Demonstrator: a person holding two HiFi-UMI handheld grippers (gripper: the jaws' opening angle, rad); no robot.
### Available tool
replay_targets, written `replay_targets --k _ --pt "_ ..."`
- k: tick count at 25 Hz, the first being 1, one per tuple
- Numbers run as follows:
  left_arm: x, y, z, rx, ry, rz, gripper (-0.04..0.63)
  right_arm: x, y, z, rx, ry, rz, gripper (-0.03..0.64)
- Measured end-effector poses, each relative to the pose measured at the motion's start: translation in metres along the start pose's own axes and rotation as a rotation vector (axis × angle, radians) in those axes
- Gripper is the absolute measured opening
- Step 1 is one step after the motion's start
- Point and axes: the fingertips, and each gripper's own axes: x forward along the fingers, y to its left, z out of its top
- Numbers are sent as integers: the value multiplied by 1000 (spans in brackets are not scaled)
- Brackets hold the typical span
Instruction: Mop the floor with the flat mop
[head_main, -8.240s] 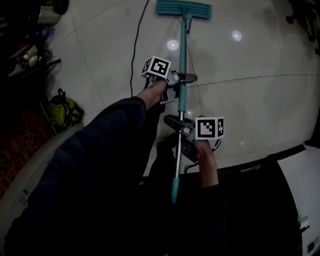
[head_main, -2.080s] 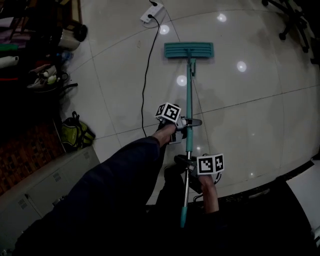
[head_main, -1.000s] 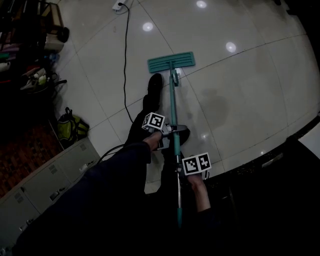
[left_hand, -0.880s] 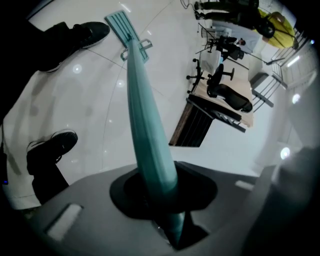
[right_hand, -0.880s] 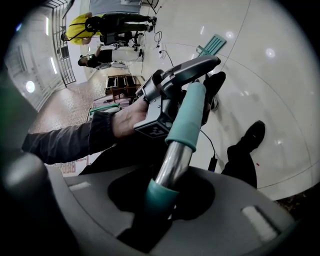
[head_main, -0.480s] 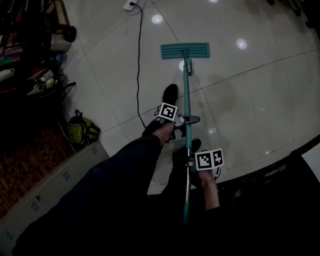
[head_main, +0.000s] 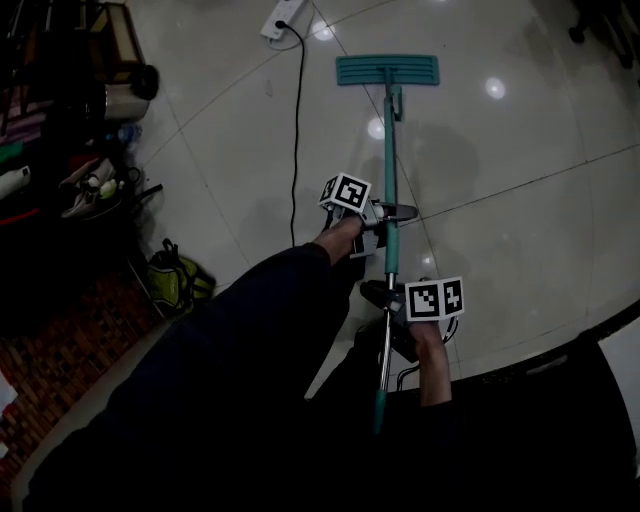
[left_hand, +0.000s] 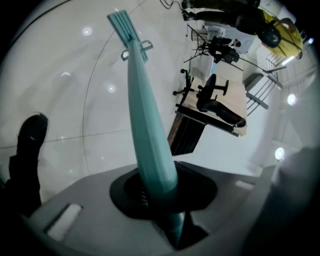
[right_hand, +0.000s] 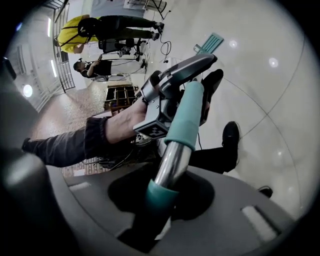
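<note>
A teal flat mop lies with its head (head_main: 387, 70) flat on the glossy white tile floor (head_main: 500, 200), its pole (head_main: 389, 150) running back toward me. My left gripper (head_main: 388, 214) is shut on the teal part of the pole (left_hand: 145, 125). Lower down, my right gripper (head_main: 386, 300) is shut on the pole where a metal section (right_hand: 172, 160) meets a teal sleeve (right_hand: 159, 195). In the left gripper view the mop head (left_hand: 125, 25) shows far along the pole. The right gripper view shows the left gripper (right_hand: 190, 67) clamped further up the handle.
A black cable (head_main: 297, 130) runs from a white power strip (head_main: 280, 15) toward my feet. A yellow-green bag (head_main: 175, 282) and dark clutter (head_main: 90, 180) sit at left. Office chairs (left_hand: 215, 97) and a desk stand far off; people (right_hand: 95, 27) stand in the background.
The mop head has slid away from me across the tiles, and the view has shifted. Both grippers keep their hold on the pole.
</note>
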Motion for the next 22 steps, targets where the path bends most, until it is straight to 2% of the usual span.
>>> replay_targets --k 5,9,12,17,22 --pt "-1 -19 70 27 -44 -10 123 3 -3 66 -24 13 -39 95" --pt "-3 -30 88 37 -79 -28 123 2 2 83 -44 11 -40 95" --pt "-4 -39 86 37 -102 -36 123 -4 11 83 -58 8 -21 103" --pt "-4 -47 57 51 -101 -37 123 -14 18 53 -81 20 -22 103" --pt "-2 -45 -49 66 -84 -46 121 -33 27 -51 -88 18 -4 100"
